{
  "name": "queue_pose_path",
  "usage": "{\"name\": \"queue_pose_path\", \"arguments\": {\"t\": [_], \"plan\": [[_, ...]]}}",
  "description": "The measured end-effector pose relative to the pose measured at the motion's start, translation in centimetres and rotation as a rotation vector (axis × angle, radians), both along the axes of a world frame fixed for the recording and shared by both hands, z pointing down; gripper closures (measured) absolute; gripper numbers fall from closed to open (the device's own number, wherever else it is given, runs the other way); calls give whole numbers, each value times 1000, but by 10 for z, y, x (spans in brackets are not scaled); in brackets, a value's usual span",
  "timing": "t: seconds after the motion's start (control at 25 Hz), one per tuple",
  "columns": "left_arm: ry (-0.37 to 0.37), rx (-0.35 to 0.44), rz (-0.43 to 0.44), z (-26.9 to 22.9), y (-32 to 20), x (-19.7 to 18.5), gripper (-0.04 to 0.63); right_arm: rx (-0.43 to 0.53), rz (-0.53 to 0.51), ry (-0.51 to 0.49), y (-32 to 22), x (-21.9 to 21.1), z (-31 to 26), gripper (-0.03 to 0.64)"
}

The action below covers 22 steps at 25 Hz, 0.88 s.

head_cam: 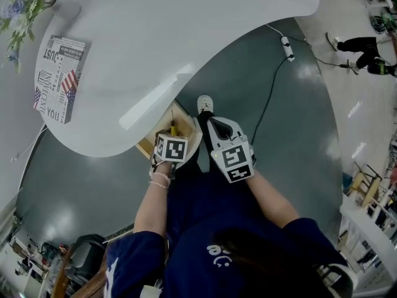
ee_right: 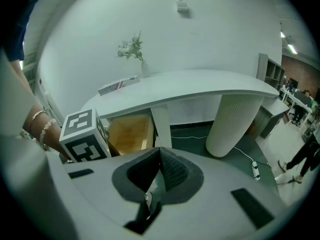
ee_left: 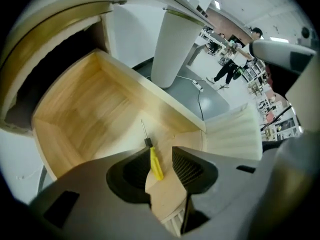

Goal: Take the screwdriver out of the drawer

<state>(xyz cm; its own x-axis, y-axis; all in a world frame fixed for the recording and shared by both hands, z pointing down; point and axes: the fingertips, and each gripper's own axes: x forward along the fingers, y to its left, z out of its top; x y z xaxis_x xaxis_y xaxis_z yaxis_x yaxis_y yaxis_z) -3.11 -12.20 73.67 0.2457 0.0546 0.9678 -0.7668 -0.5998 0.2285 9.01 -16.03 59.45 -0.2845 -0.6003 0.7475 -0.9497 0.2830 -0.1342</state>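
Yellow-handled screwdriver [ee_left: 155,163] lies flat on the floor of the open wooden drawer [ee_left: 85,109], near the front edge, thin shaft pointing toward the back. Nothing else shows in the drawer.

Left gripper [ee_left: 160,152] hangs over the drawer front, jaws spread. Handle sits in the gap between them, closer to the left jaw. Contact not clear; no pinch yet.

Right gripper [ee_right: 159,151] is held off to the side, outside the drawer and aimed past it, jaws pressed together at the tips on nothing.

Step in hand, by the look of it: lining up the grasp, drawer already open, screwdriver not lifted. Next move likely calls for lowering the left gripper a little more so both jaws bracket the handle, then closing and lifting straight up clear of the drawer wall. Handle is thin and lies flat on the wood, so a shallow grip could slip or roll it.

Drawer is pulled out from under a curved white table [head_cam: 186,30] on a thick ribbed white column [ee_right: 232,124]. On the tabletop: a printed book [head_cam: 59,78] and a small plant [ee_right: 132,48].

Floor [head_cam: 291,117] is grey, with a power strip [head_cam: 286,48] and a black cable running across it. Another person [head_cam: 363,51] is far off in the room.
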Motion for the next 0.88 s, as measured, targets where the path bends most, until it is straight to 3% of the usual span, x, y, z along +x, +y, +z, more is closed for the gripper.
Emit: {"name": "queue_pose_path", "arguments": {"t": [0.16,0.32,0.64,0.88], "plan": [[-23,72,24,-2,-19,5,474,-3,-22,-1,-6,1,4,609],[-50,-2,-5,13,-16,1,472,-12,-24,-4,-9,4,8,609],[-122,-70,-5,38,-6,-12,472,-36,-14,6,-9,23,15,609],[-149,-128,31,52,4,-11,472,-52,-25,17,-13,32,22,611]]}}
